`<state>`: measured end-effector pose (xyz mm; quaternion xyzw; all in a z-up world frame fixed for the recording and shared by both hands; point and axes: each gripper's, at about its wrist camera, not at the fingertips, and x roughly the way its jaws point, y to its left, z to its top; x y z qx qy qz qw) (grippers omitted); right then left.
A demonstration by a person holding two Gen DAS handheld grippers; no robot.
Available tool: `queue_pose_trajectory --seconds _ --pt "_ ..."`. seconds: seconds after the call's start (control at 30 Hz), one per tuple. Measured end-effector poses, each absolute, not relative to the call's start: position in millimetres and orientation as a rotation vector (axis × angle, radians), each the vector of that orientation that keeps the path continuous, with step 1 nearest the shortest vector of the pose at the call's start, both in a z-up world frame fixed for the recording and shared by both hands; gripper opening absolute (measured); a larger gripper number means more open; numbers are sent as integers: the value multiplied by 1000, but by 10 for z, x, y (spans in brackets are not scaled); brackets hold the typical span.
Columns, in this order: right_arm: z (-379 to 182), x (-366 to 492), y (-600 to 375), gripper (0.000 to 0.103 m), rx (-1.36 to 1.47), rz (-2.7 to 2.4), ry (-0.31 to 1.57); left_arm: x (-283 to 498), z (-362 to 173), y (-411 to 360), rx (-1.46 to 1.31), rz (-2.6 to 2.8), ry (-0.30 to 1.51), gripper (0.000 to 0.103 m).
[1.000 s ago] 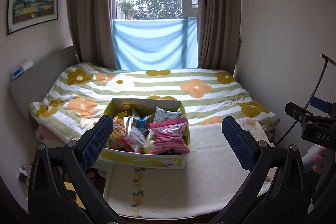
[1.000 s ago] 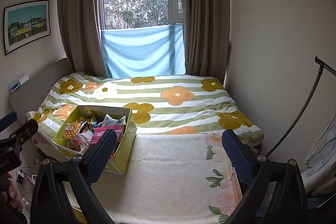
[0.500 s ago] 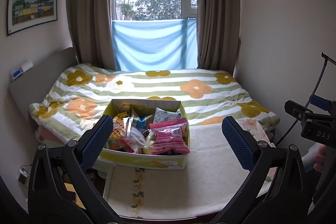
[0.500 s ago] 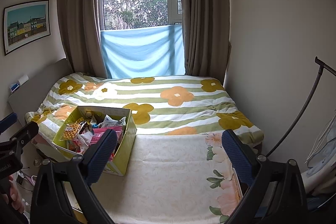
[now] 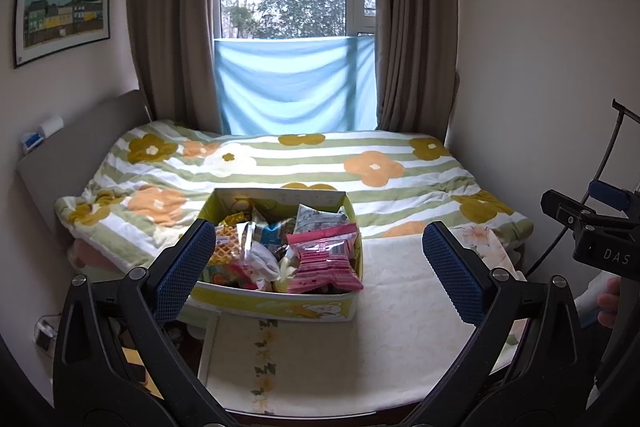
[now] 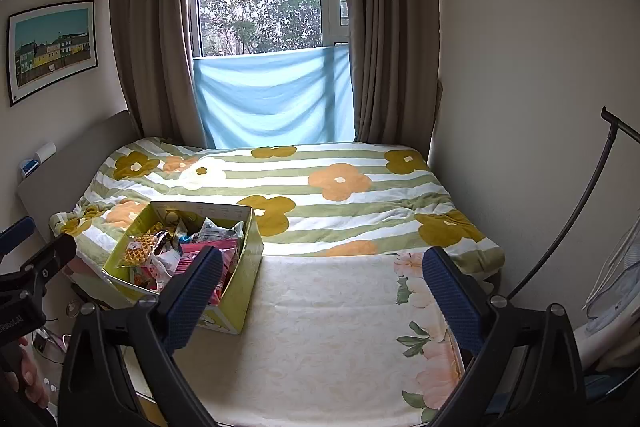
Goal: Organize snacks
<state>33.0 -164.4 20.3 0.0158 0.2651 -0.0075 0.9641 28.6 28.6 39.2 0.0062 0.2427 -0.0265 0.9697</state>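
Observation:
A yellow-green cardboard box (image 5: 280, 305) (image 6: 240, 291) full of snack packets stands on the near left part of the bed. A pink packet (image 5: 324, 261) lies on top at its right side, and a waffle-print packet (image 5: 226, 249) (image 6: 140, 245) at its left. My left gripper (image 5: 316, 267) is open and held back from the box, which shows between its blue pads. My right gripper (image 6: 320, 285) is open too, over the cream sheet to the right of the box, with nothing between its fingers.
A cream floral sheet (image 6: 332, 339) covers the near end of the bed, and a green-striped flower quilt (image 6: 320, 187) lies behind it. The grey headboard (image 5: 76, 147) runs along the left. A black stand pole (image 6: 580, 211) leans at the right wall.
Both grippers stay open and almost still. The views have only drifted slightly.

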Motion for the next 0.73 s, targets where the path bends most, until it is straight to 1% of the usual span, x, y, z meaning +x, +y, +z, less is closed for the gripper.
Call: queue_pose_trajectory --seconds 0.47,0.73 --pt "211 295 -1612 99 29 -4 535 239 356 315 26 21 494 103" --pt "190 326 -1611 99 11 26 548 279 289 358 -15 11 505 103"
